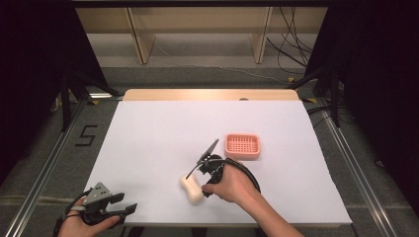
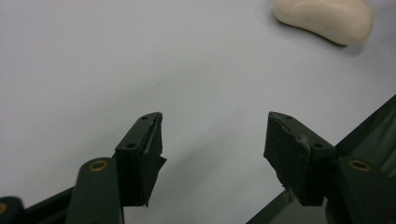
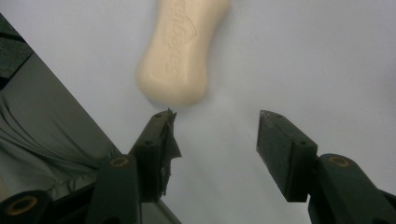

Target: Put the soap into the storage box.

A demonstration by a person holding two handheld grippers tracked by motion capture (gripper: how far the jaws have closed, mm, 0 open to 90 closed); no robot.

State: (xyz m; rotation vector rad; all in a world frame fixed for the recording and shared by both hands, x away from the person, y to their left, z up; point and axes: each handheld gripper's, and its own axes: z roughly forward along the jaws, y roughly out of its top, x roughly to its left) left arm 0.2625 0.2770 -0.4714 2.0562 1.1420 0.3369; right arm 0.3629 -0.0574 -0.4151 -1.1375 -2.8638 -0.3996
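Note:
A cream soap bar (image 1: 191, 189) lies on the white table cover (image 1: 163, 133), near the front middle. My right gripper (image 1: 203, 176) is held just right of and behind it, open; in the right gripper view the soap bar (image 3: 181, 51) lies just beyond the empty jaws (image 3: 215, 135), nearer the left one. A pink slotted soap dish (image 1: 242, 146) sits empty further back to the right. At the table's front-left corner my left gripper (image 1: 125, 203) is open and holds nothing. In the left gripper view the soap bar (image 2: 324, 16) is far ahead of its jaws (image 2: 215, 144).
The table's front edge runs close to both hands, with grey floor (image 3: 42, 121) past it. Wooden shelf legs (image 1: 141, 39) and cables (image 1: 291, 44) stand beyond the far edge. Dark curtains flank both sides.

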